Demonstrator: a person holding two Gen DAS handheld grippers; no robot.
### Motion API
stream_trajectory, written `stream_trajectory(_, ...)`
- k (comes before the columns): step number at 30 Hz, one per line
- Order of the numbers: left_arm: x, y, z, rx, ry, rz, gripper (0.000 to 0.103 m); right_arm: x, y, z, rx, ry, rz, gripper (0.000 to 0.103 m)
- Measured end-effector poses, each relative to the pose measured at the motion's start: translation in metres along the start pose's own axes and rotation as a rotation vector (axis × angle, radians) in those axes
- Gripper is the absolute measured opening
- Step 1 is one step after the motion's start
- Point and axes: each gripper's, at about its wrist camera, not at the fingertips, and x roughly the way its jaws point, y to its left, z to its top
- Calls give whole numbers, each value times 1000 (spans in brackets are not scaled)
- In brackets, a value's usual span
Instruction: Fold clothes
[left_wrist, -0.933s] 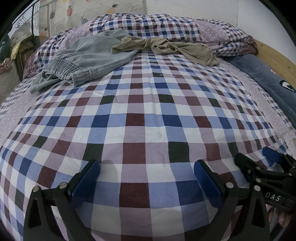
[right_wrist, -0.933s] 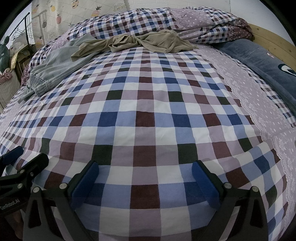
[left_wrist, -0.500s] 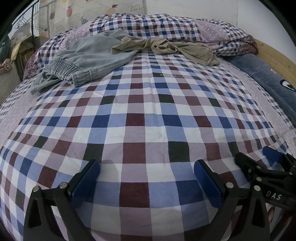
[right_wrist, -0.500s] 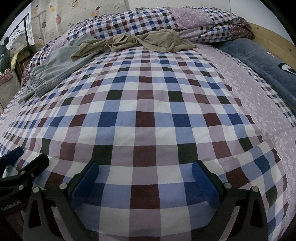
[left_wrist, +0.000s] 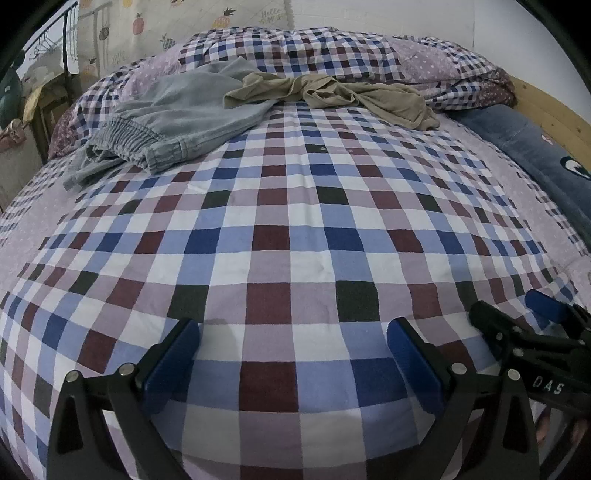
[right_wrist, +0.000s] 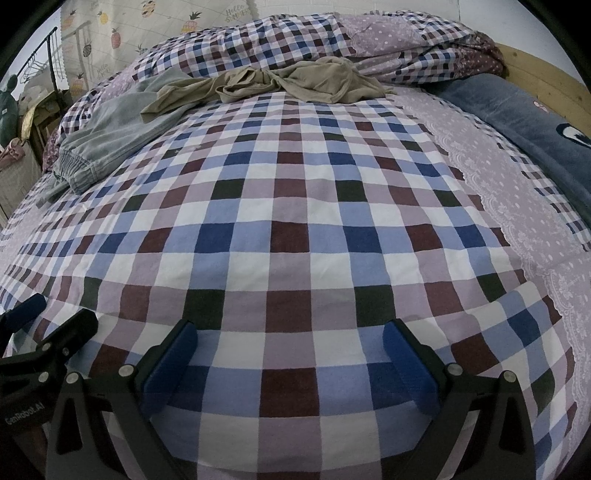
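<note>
Grey trousers with an elastic waistband (left_wrist: 173, 125) lie crumpled at the far left of the checked bed sheet (left_wrist: 295, 229). A khaki garment (left_wrist: 332, 94) lies twisted across the far middle, partly over the trousers. Both also show in the right wrist view: trousers (right_wrist: 110, 136), khaki garment (right_wrist: 295, 83). My left gripper (left_wrist: 293, 347) is open and empty over the near edge of the bed. My right gripper (right_wrist: 290, 347) is open and empty beside it, and shows at the right of the left wrist view (left_wrist: 517, 314). Both are far from the clothes.
A bunched checked duvet (left_wrist: 332, 51) lies behind the clothes. A dark blue pillow (left_wrist: 535, 155) and a wooden headboard (left_wrist: 546, 103) run along the right side. A metal rack and clutter (left_wrist: 33, 96) stand past the bed's left side.
Both grippers have crept slightly forward and up, so the clothes sit a little lower in view. Both stay open and empty.
</note>
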Motion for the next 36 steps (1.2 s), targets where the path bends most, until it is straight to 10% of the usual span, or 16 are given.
stream_trajectory(21, -8, 12, 6, -66, -13, -82, 102, 11, -7, 7, 27, 49, 50, 103)
stream_trajectory(36, -54, 74, 29, -196, -242, -232, 102, 13, -68, 99, 196, -132, 300, 103)
